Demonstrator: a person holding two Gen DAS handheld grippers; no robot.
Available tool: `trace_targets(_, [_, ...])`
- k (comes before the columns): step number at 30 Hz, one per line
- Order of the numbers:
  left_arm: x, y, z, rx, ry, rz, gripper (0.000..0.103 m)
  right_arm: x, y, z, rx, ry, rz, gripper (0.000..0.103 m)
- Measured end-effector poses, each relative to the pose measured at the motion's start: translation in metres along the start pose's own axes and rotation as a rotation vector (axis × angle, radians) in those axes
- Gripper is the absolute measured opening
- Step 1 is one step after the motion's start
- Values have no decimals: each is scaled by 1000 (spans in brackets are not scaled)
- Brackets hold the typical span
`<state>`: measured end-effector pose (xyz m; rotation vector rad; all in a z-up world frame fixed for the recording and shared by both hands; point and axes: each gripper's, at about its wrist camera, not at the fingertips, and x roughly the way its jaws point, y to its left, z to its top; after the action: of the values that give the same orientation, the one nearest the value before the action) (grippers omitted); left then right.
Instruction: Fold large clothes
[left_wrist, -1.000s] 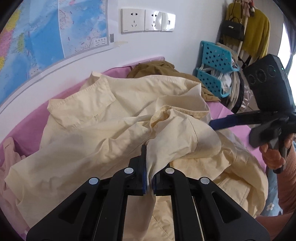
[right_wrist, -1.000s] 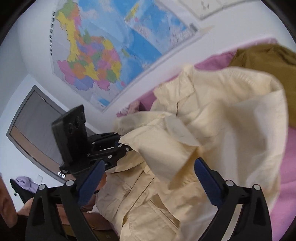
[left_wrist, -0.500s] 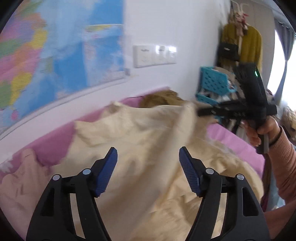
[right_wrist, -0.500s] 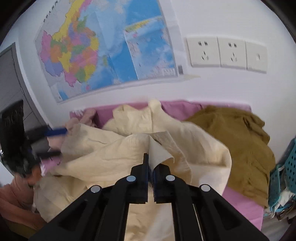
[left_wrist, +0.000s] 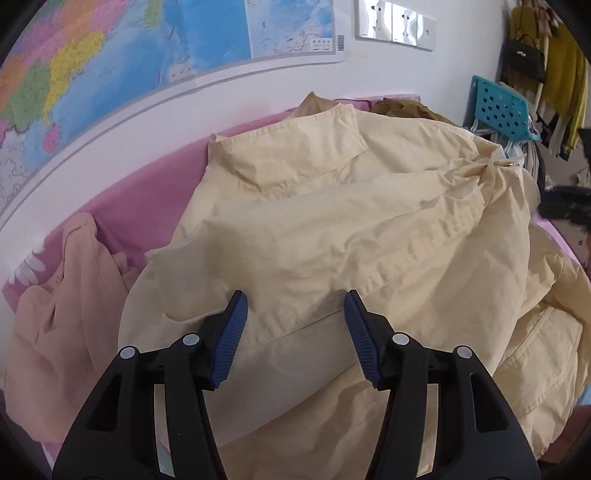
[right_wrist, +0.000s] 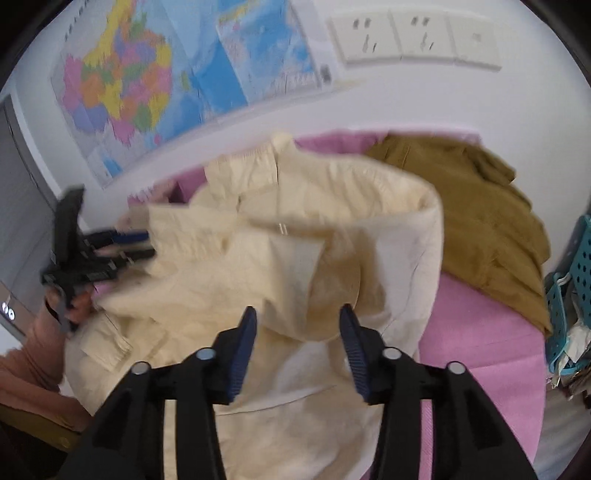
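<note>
Starting at the left, we see a peach garment (left_wrist: 62, 295) heaped on the pink sheet (left_wrist: 147, 206), not yet touched by either tool as far as we can tell. Just beside it lies the thing we are working on, the pale yellow shirt (left_wrist: 332, 229), spread across the middle of the bed with its collar toward the wall map (left_wrist: 110, 55). One sleeve or side panel is laid across the body, so we judge the first fold to be in place, though the cloth is rumpled and the lower hem bunches near us.

Our left gripper (left_wrist: 293, 332) hovers over the shirt with its jaws wide apart and nothing between them. Our right gripper (right_wrist: 297, 343) is likewise spread wide above the folded edge, holding nothing; in the left view it shows only as a dark blur at the far right.

Further right, a mustard-brown garment (right_wrist: 480, 221) lies crumpled against the wall, and past it stands a teal basket (left_wrist: 502, 110).

We judge ourselves early in the job: the yellow shirt needs its other side brought in, then folding in half and smoothing, and the two other garments appear wholly unfolded.
</note>
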<state>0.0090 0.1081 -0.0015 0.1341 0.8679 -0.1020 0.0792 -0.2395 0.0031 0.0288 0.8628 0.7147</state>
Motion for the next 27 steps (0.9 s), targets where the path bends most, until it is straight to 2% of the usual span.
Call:
trace_targets(1, [-1,-2,0,6,-5,2,54,-12,5,2,-5,-42,3,50])
trace_targets(4, [-1,-6,0,18,-10,22,54,-33,27,12,-35,-132,23,51])
trace_targets(6, [-1,-8,0,21,-10,27,54,-27,48,20,-81,-134,36,51])
trace_targets(9, [-1,-11,-1,28,-8,40,54,6,78,28,-168,-89,-3,48])
trace_targets(12, [2,-12,-2,39,3,58,54,45,78,29,-183,1,-32,34])
trace_targets(16, [11,-10,-5,38,37,65,57,90,35,17,-68,133,-97,0])
trace_targets(18, [15,-10,-7,39,53,64,57,102,16,9,6,167,-51,0])
trace_targets(21, [6,-13,-9,43,35,87,57,95,15,5,39,153,-35,0])
trace_targets(22, [-3,-11,-11,33,22,80,62,88,18,4,37,139,-28,7])
trace_targets(24, [-25,-4,-19,12,-15,59,72,60,28,1,17,100,-1,30])
trace_targets(25, [-41,3,-27,-1,-45,53,77,36,32,-5,0,58,-5,61])
trace_targets(26, [-54,7,-35,-12,-64,48,81,22,34,-11,-4,32,-9,81])
trace_targets(27, [-71,15,-48,-25,-85,39,86,-6,34,-23,1,-7,-9,85])
